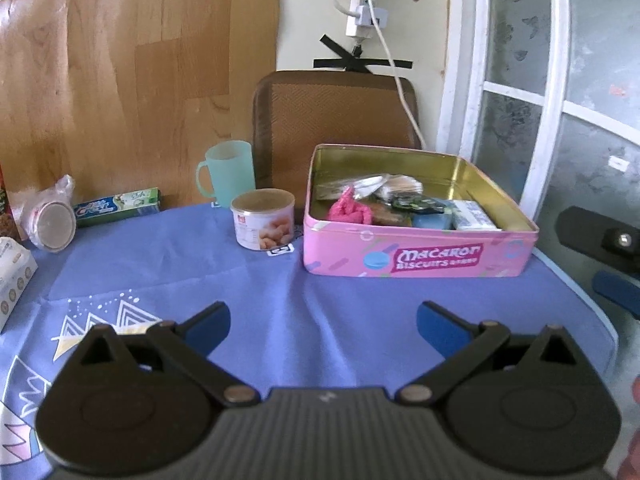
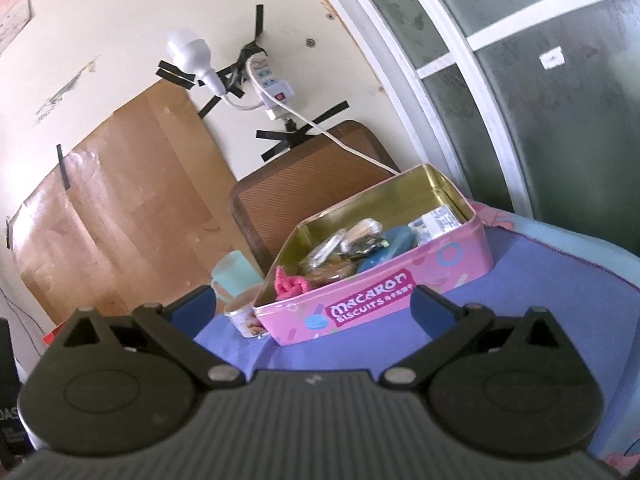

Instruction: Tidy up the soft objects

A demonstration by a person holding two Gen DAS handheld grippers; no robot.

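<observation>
Both Grippers Wide, Empty

Ahead, bare blue cloth (image 1: pixel 320 280) before left gripper (image 1: pixel 323 322) and right gripper (image 2: pixel 313 307), jaws spread, holding nothing. Pink cloth (image 1: pixel 347 211) inside tin (image 1: pixel 420 256) near table's right edge, lettered "MACARON BISCUITS".

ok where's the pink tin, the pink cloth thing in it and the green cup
pink tin (image 1: pixel 420 258), left wrist view, on its front wall by the label
pink cloth (image 1: pixel 347 210), left wrist view, middle of the bundle
green cup (image 1: pixel 232 170), left wrist view, on its side wall
</observation>
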